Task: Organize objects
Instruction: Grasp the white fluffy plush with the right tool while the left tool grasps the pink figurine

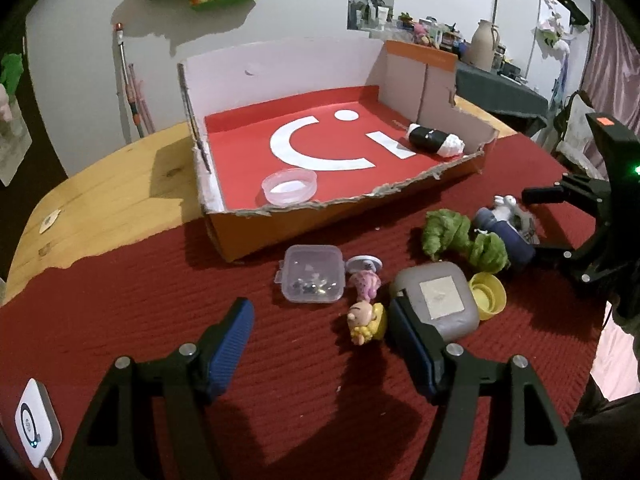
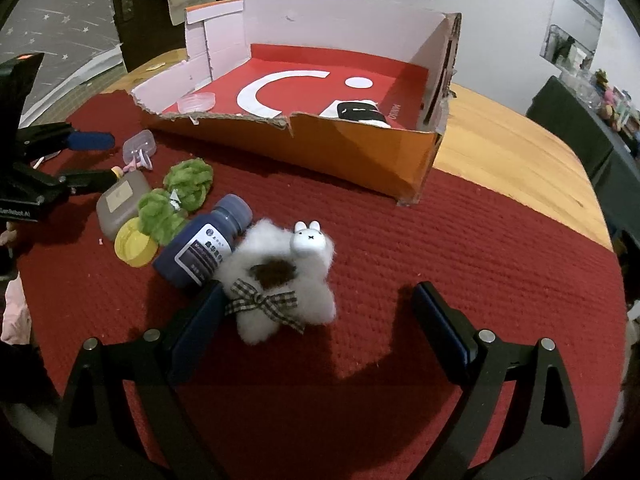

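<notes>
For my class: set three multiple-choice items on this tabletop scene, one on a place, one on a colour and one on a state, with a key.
1. Where is the clear round dish?
A on the cloth
B inside the cardboard box
C on the bare wood

2. What colour is the loose cap beside the grey container?
A blue
B white
C yellow

3. How is the dark blue bottle placed?
A lying on its side
B standing upright
C upside down

Key:
1 B: the dish sits on the box's red floor, near the torn front wall.
2 C: the cap next to the container is yellow.
3 A: the bottle lies along the red mat, label up.
</notes>
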The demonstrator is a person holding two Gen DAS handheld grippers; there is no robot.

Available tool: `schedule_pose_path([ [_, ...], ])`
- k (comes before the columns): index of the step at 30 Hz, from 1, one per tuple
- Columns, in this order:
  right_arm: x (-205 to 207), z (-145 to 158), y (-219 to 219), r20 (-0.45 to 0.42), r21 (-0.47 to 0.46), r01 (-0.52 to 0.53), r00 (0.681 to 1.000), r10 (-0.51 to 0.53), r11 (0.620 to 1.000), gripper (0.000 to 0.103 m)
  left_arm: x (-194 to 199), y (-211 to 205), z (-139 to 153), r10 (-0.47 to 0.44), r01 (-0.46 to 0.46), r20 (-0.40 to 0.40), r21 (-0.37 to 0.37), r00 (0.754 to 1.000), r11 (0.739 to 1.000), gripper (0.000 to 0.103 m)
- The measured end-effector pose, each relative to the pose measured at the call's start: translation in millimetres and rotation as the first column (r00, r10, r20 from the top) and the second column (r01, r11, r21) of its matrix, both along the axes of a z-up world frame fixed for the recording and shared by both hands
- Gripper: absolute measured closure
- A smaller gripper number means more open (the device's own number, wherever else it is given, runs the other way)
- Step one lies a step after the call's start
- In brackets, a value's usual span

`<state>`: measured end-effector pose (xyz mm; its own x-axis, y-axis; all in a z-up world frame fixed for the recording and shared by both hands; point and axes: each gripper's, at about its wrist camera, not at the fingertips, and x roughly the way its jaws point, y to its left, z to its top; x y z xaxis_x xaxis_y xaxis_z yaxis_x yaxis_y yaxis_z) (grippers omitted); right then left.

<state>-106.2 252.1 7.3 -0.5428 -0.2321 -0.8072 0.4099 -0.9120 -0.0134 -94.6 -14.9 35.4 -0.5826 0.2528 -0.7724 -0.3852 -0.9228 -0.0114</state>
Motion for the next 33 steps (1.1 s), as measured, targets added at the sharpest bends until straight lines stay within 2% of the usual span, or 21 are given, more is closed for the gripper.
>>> schedule_pose_path([
  [2, 0.2, 0.1, -0.5, -0.002, 0.000, -0.007, 1.000, 0.007, 1.000, 0.009, -0.4, 3.8, -2.6, -0.018, 0.018, 0.009, -0.002, 1.000, 1.000, 0.039],
  [6, -0.6, 0.1, -2.6, -0.004, -0.001, -0.021, 1.000, 0.021, 1.000, 0.011, -1.7, 8.4, -6.9, -0.034, 0.034, 0.022, 0.013, 0.999, 0.999, 0.045],
  [15, -1.6, 1.1, -8.9, -0.006, -0.024, -0.047, 0.999, 0.047, 0.999, 0.027, -1.4, 11.4, -6.9, -0.044, 0.042, 0.024, 0.076, 0.999, 0.996, 0.064],
  [17, -2.0, 1.1, -9.3, -0.009, -0.033, -0.050, 0.999, 0.050, 0.998, 0.031, -1.6, 11.5, -7.2, -0.047, 0.045, 0.023, 0.090, 0.999, 0.995, 0.074],
  [18, -2.3, 1.2, -9.5, -0.011, -0.039, -0.051, 0.999, 0.051, 0.998, 0.034, -1.5, 11.7, -7.5, -0.050, 0.048, 0.024, 0.099, 0.998, 0.994, 0.077],
  [19, -2.6, 1.4, -10.0, -0.014, -0.044, -0.053, 0.999, 0.053, 0.998, 0.043, -1.6, 12.4, -7.8, -0.049, 0.046, 0.022, 0.106, 0.999, 0.993, 0.082],
  [23, 2.3, 3.6, -14.1, -0.030, -0.067, -0.066, 0.997, 0.065, 0.996, 0.067, 1.0, 14.1, -9.0, -0.029, 0.028, 0.000, 0.124, 1.000, 0.992, 0.082],
  [28, 13.0, 12.3, -10.6, -0.075, -0.083, -0.036, 0.997, 0.030, 0.996, 0.069, 7.0, 8.5, -0.3, 0.001, 0.003, -0.030, 0.159, 1.000, 0.987, 0.082],
  [33, 20.0, 34.2, -0.2, -0.112, -0.152, -0.013, 0.994, -0.004, 0.988, 0.069, 17.7, 4.3, 17.5, 0.007, 0.006, -0.076, 0.177, 0.997, 0.984, 0.082],
])
